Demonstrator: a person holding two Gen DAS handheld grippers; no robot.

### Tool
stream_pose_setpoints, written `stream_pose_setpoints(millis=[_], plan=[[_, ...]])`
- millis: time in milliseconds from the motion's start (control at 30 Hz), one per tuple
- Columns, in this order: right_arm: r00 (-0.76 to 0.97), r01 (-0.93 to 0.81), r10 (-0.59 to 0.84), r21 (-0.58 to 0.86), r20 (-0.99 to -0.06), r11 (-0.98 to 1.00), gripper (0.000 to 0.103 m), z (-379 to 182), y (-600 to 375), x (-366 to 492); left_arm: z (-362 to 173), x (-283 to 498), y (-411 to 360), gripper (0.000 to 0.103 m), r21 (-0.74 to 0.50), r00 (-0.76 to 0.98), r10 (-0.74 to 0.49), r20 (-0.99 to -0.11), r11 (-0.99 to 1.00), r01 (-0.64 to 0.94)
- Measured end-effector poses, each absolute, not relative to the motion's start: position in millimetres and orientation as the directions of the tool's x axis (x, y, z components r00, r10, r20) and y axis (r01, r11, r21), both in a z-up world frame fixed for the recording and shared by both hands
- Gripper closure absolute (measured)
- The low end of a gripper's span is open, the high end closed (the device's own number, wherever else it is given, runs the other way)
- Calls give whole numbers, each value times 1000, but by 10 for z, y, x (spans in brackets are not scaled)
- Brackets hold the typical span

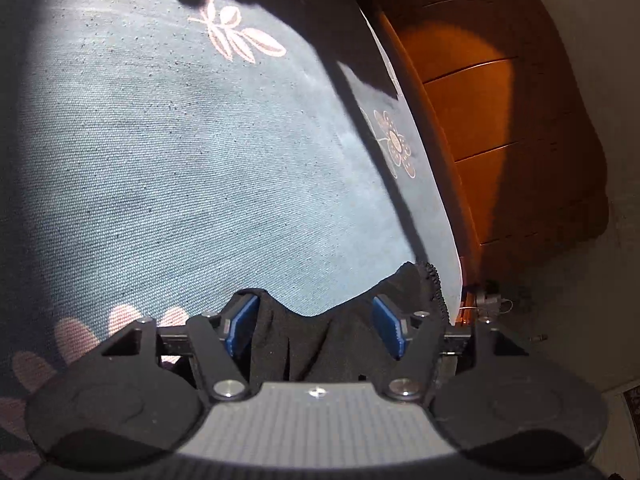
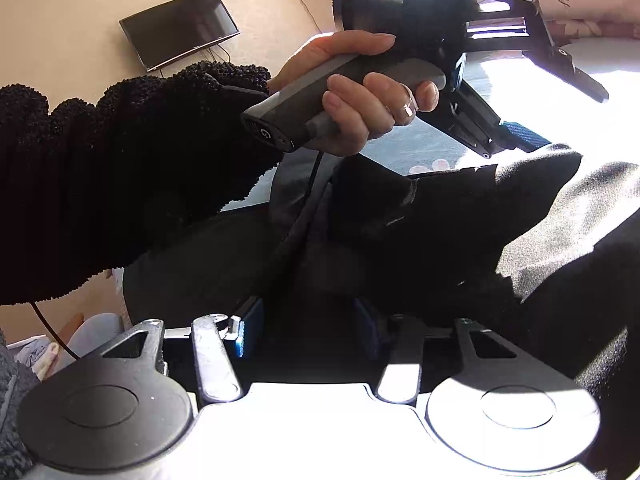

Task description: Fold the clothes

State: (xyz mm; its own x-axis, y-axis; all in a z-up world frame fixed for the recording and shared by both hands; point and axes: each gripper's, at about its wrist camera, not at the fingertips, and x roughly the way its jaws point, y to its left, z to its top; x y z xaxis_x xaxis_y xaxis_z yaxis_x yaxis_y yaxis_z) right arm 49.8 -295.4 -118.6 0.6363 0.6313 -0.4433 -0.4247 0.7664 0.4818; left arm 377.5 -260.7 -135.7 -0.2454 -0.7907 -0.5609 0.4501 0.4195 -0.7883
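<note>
- Left wrist view: left gripper (image 1: 316, 322) points down at a blue-grey bedspread (image 1: 180, 160) printed with pale leaf and flower motifs.
- Jaws stand apart; blue pads (image 1: 240, 324) visible on both sides.
- Black garment (image 1: 320, 344) lies between the fingers. It sags in the middle and its edge dips low. The pads do not press it on the right side; contact on the left side is unclear.
- A zipper edge (image 1: 434, 284) of the garment runs up at right, near the bed's border.
- Beyond the bed edge, an orange-brown wooden panel (image 1: 480, 120), part sunlit, part shaded.
- Right wrist view: right gripper (image 2: 308, 328) low in frame, black garment (image 2: 420, 240) bunched over and between its fingers.
- Right fingers partly apart; fabric hides the pads, so I cannot tell if they clamp it.
- Above, a hand (image 2: 360, 96) in a black fleecy sleeve (image 2: 120, 180) holds the grey handle of the left gripper (image 2: 516, 136), its tips just over the garment's raised edge.
- Background: wall-mounted screen (image 2: 180, 28) on a beige wall.
</note>
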Motion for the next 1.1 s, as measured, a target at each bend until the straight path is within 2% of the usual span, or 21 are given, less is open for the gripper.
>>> stream_pose_setpoints(millis=[67,367,733,800,833,867,933,1100], plan=[[636,-424,631,482,-444,767,48,-1177,-2957,487,-1382,3779,-2534,41,-770,-247,-767,-591,446,457],[637,-420,627,480,-449,770,48,-1166,-2985,460,-1381,3591,-2201,41,-756,-319,-729,-606,403,516],[637,-417,624,478,-452,773,48,-1165,-2973,497,-1178,3527,-1671,41,-657,-286,-632,-720,489,574],[637,-417,624,479,-452,773,48,-1159,-2998,486,-1140,3487,-1626,44,-628,-261,-619,-741,500,596],[637,-416,624,479,-453,773,48,-1156,-3003,484,-1124,3457,-1623,51,-602,-239,-608,-757,507,616],[637,-417,624,478,-453,773,48,-1156,-3014,475,-1109,3419,-1624,69,-568,-211,-593,-777,515,642],[637,-417,624,478,-452,773,48,-1154,-3039,458,-1086,3336,-1659,93,-484,-140,-556,-819,538,690],[640,-415,621,477,-453,775,47,-1152,-2991,470,-909,3139,-1614,100,-377,-13,-568,-823,529,760]])
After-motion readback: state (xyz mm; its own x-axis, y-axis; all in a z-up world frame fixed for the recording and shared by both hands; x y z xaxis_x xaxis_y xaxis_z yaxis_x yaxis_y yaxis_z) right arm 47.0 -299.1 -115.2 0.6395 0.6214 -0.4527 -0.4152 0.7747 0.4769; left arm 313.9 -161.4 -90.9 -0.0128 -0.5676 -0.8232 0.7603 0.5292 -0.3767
